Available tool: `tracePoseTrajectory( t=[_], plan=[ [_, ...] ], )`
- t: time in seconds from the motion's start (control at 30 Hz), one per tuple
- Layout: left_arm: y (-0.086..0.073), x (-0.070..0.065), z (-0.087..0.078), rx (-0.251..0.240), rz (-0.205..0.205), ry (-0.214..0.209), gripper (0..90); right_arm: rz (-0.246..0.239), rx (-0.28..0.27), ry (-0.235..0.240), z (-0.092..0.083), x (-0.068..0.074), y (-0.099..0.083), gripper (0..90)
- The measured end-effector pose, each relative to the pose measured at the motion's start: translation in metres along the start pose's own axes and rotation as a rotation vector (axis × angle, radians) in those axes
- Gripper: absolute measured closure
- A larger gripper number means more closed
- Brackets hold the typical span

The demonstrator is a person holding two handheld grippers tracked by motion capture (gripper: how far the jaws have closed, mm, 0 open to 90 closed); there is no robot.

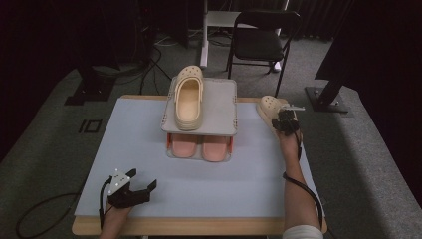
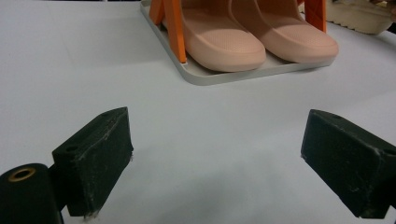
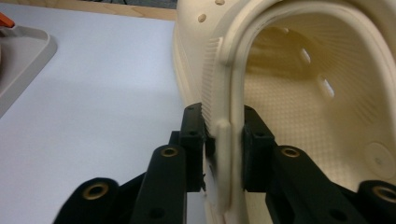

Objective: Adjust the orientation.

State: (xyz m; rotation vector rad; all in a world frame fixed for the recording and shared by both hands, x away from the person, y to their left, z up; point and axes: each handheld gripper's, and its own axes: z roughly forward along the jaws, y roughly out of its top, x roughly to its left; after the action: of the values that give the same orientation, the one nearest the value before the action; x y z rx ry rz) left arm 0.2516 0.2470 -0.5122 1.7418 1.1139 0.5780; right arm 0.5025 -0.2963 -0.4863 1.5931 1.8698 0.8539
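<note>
Already one cream clog (image 1: pixel 188 97) sat on the rack's top shelf (image 1: pixel 219 107). Right gripper (image 3: pixel 223 140) was clamped on the second clog's rim (image 3: pixel 233 93) at the worktop's (image 1: pixel 149 149) right edge, placement outstanding; left gripper (image 2: pixel 219 158) rested wide open, empty.

Your clog (image 3: pixel 299 93) is a cream-coloured, moulded foam shoe with round vent holes across the toe cap and a dimpled footbed. It lies sole-down at the far right edge of the table (image 1: pixel 149 164), toe pointing away from you (well apart from its mate (image 1: pixel 188 97) on top of the grey rack (image 1: pixel 219 107)). Its side rim is pinched between the right gripper (image 3: pixel 223 140) pads.
</note>
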Motion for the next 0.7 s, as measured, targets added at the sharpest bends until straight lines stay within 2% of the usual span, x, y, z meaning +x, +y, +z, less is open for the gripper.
tracePoseTrajectory(
  t=[0.13,0.27,0.4,0.5,0.7],
  plan=[
    [0.000,0.001,0.000,0.001,0.001,0.002,8.7,-0.017,0.003,-0.012,-0.002,0.002,0.001,76.9],
    [0.000,0.001,-0.001,-0.002,0.000,0.004,8.7,-0.015,-0.030,-0.018,-0.008,0.003,0.002,77.6],
    [0.000,0.000,0.000,-0.002,-0.001,0.002,8.7,-0.008,-0.030,-0.001,-0.013,0.002,0.003,77.9],
    [0.001,0.000,-0.001,-0.003,0.002,0.000,8.7,-0.022,-0.032,0.014,-0.020,0.003,0.003,78.2],
    [0.000,0.000,0.001,0.003,0.009,0.000,8.7,-0.063,-0.040,0.036,-0.038,0.013,0.000,78.3]
  ],
)
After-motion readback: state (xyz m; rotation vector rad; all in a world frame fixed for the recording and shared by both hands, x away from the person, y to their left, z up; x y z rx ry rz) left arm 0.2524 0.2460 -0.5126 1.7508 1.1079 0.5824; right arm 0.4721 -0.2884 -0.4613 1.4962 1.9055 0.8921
